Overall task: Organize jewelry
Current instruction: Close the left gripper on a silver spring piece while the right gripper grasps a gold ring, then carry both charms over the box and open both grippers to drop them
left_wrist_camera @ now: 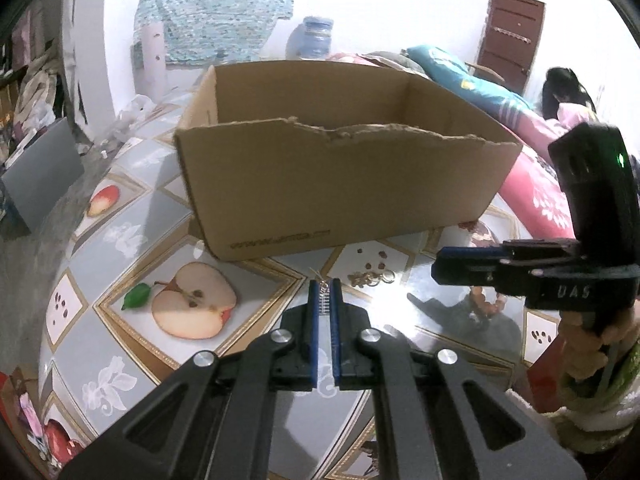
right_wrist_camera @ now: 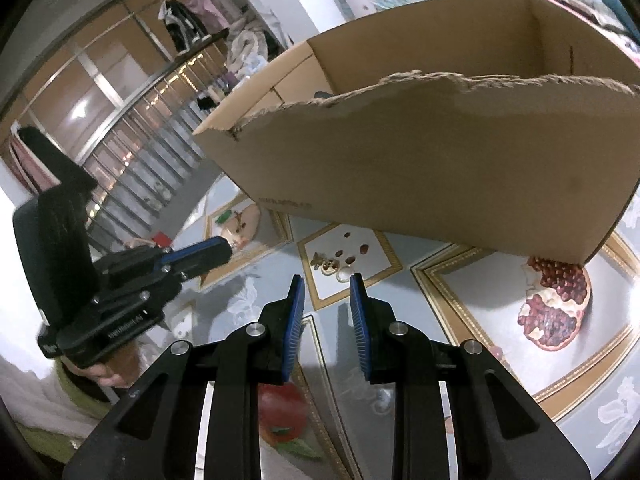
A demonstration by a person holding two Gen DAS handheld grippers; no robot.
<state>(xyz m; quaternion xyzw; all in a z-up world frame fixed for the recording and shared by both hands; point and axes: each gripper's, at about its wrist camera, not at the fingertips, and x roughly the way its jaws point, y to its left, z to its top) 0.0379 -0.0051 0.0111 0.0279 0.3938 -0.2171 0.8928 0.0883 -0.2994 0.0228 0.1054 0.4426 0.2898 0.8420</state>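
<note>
An open cardboard box (left_wrist_camera: 340,184) stands on the fruit-print table; it also shows in the right wrist view (right_wrist_camera: 432,160). My left gripper (left_wrist_camera: 326,286) is shut on a thin silver chain piece (left_wrist_camera: 325,300), held just above the table in front of the box. A small heap of gold jewelry and a ring (left_wrist_camera: 370,278) lies on the table right of it, and shows in the right wrist view (right_wrist_camera: 334,266). My right gripper (right_wrist_camera: 326,284) is open and empty, just short of that heap. A beaded bracelet (left_wrist_camera: 486,304) lies under the right gripper.
The tablecloth (left_wrist_camera: 120,248) shows apples and a pomegranate (right_wrist_camera: 556,308). A pink patterned bundle (left_wrist_camera: 540,196) lies right of the box. A grey box (left_wrist_camera: 40,176) stands on the floor at left. A person (left_wrist_camera: 568,96) sits far right.
</note>
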